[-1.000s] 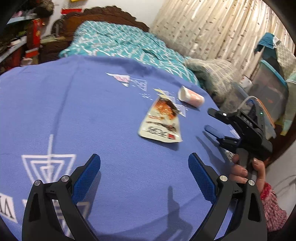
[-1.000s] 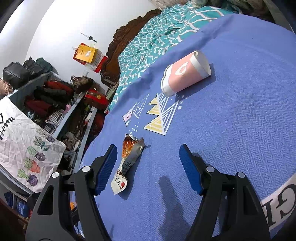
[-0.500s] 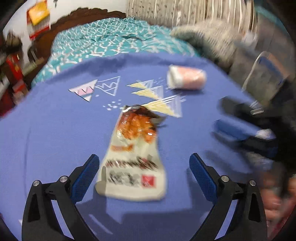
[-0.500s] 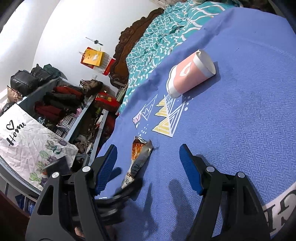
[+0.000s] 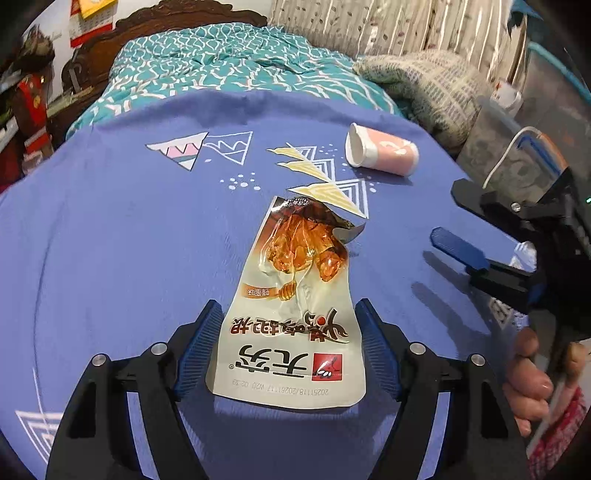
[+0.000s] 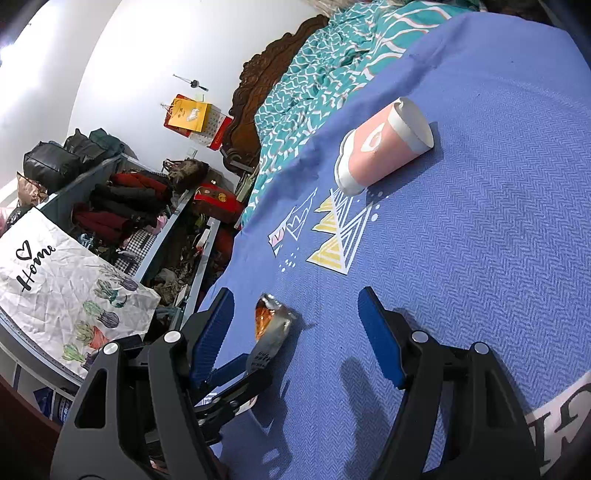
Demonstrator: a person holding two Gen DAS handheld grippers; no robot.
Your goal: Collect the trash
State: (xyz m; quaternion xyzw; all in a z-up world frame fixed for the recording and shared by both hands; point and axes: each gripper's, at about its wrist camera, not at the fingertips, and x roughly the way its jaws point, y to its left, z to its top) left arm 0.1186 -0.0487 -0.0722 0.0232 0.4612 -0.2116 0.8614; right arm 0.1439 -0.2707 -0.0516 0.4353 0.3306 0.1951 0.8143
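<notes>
An opened snack wrapper point(image 5: 295, 306) with orange food printed on it lies flat on the blue cloth point(image 5: 110, 240). My left gripper point(image 5: 288, 343) is open, with its blue pads on either side of the wrapper's near end. A pink and white paper cup point(image 5: 382, 154) lies on its side farther back right. My right gripper point(image 6: 295, 332) is open and empty, low over the cloth; it shows at the right of the left wrist view point(image 5: 476, 229). In the right wrist view the wrapper point(image 6: 271, 328) lies between its fingers, and the cup point(image 6: 384, 151) lies beyond.
A teal patterned bedspread point(image 5: 229, 70) and a carved wooden headboard point(image 5: 155, 29) lie behind the cloth. Shelves packed with bags and clothes point(image 6: 122, 206) stand to the left. A grey blanket point(image 5: 424, 81) and plastic bins point(image 5: 517, 122) are at the right.
My left gripper has moved forward and right until its fingers straddle the wrapper, and its jaws have narrowed. The right gripper has barely moved.
</notes>
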